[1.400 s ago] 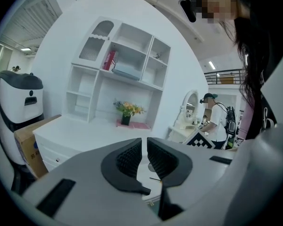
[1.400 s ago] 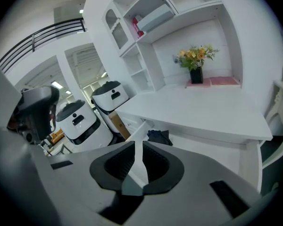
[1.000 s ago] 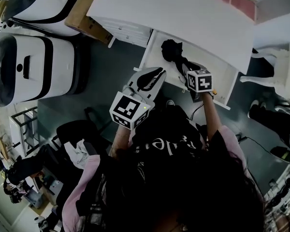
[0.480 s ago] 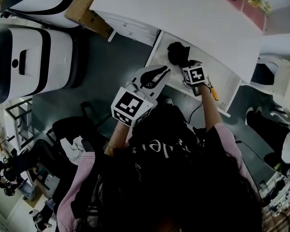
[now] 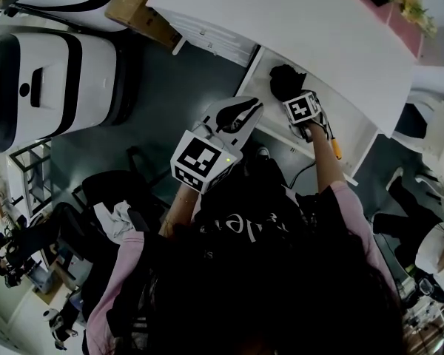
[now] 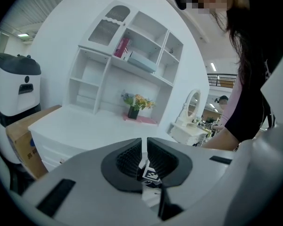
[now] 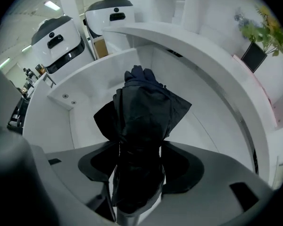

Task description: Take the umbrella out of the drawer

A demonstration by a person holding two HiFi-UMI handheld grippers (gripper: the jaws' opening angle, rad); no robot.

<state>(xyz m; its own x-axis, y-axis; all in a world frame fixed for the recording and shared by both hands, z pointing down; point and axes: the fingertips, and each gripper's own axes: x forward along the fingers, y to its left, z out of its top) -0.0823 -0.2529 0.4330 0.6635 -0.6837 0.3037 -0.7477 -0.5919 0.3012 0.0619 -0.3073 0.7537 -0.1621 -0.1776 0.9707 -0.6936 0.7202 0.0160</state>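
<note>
The folded black umbrella is lying inside the open drawer, which is standing pulled out from under the white desk. Its long axis is running along the drawer floor toward the drawer's far end.

The right tongs are reaching steeply down into the drawer. Their jaws are opening and standing wide, straddling the end of the umbrella nearest the drawer's front. The fabric is almost filling the gap, but the pads are not looking clamped on it.

The left tongs are hanging outside the drawer, off its front. Their jaws are sitting almost together and holding nothing, so the right hand is plainly the nearer one.

The coming move is likely turning on the jaws closing across the umbrella's narrow width, then lifting it up clear of the drawer.
</note>
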